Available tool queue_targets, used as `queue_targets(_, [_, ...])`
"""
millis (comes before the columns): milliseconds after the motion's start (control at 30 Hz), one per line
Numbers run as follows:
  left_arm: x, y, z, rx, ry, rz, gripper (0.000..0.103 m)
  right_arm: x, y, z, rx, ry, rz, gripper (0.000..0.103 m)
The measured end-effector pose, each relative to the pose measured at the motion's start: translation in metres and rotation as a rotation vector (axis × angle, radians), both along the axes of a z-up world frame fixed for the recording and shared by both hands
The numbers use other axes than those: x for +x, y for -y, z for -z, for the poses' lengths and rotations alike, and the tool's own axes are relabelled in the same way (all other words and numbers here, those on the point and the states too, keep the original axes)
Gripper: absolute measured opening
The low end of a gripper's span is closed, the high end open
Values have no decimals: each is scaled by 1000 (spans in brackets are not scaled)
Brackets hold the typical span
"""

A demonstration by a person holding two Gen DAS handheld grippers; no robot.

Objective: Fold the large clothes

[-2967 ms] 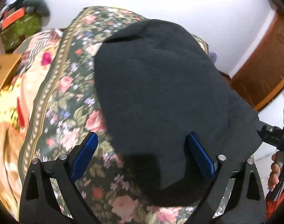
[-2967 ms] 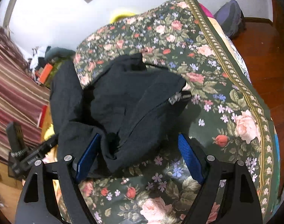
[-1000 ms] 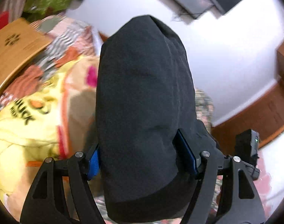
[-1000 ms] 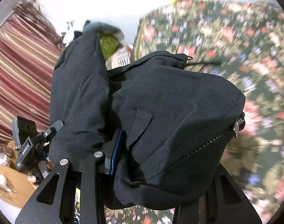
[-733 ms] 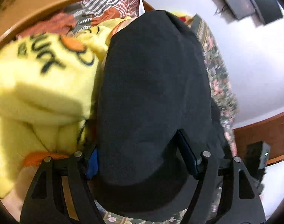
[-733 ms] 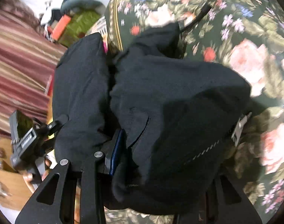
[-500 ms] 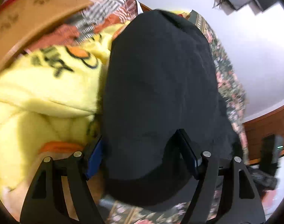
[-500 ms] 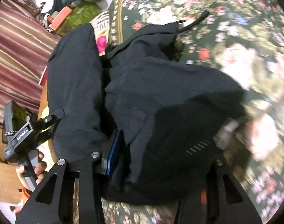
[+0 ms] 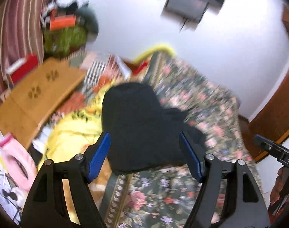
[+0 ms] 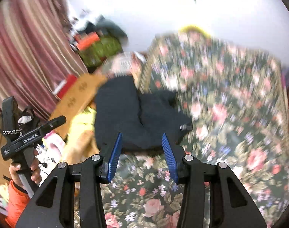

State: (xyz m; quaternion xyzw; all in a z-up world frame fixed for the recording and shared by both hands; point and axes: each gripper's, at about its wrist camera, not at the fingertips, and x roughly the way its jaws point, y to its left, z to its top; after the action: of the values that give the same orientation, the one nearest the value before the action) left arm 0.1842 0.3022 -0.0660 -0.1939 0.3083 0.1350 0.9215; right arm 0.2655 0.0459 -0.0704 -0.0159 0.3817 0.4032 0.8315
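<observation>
A folded black jacket (image 9: 142, 125) lies at the left side of the flowered bedspread (image 9: 194, 102), partly over a yellow blanket (image 9: 76, 125). My left gripper (image 9: 144, 157) is open and empty, just short of the jacket's near edge. In the right wrist view the jacket (image 10: 136, 117) lies bundled with a zipper end (image 10: 184, 127) at its right. My right gripper (image 10: 142, 152) is open and empty, its blue fingers (image 10: 114, 153) at the jacket's near edge. Both views are motion-blurred.
A wooden board (image 9: 38, 98) lies left of the bed, with a pink bottle (image 9: 17, 163) near it. Striped curtains (image 10: 28, 43) and a green and orange pile (image 10: 98, 43) stand at the back left. A white wall (image 9: 220, 43) lies behind.
Both grippers have let go of the black jacket and opened. The jacket dropped onto the left side of the bed, and both grippers pulled back from it.
</observation>
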Motion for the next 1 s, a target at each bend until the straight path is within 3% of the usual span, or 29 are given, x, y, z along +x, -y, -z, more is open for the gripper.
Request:
queue_targets(133, [-44,45,-57,135,147,6,73,-50,23,-52,128,146,-12,40])
queue_targets(267, [-92,88,-96,249,267,11,73,-95,37,-83,226,280,-17,40])
queue_targets(433, [-151,143,-121,369,401,26,73,-144,52,-95,273,403,-2,40])
queue_targets(567, [-183,167,-124,407,455,-14,76,-175,58,-95,262,470,26,42])
queue_targets(700, [-204,172,-119,396,483,-64,95,-192,63,-95,237,531,87,65])
queue_targets(1000, [-218,179,-107,406,456,-112,98,-195,68,-95,208,558,190,100])
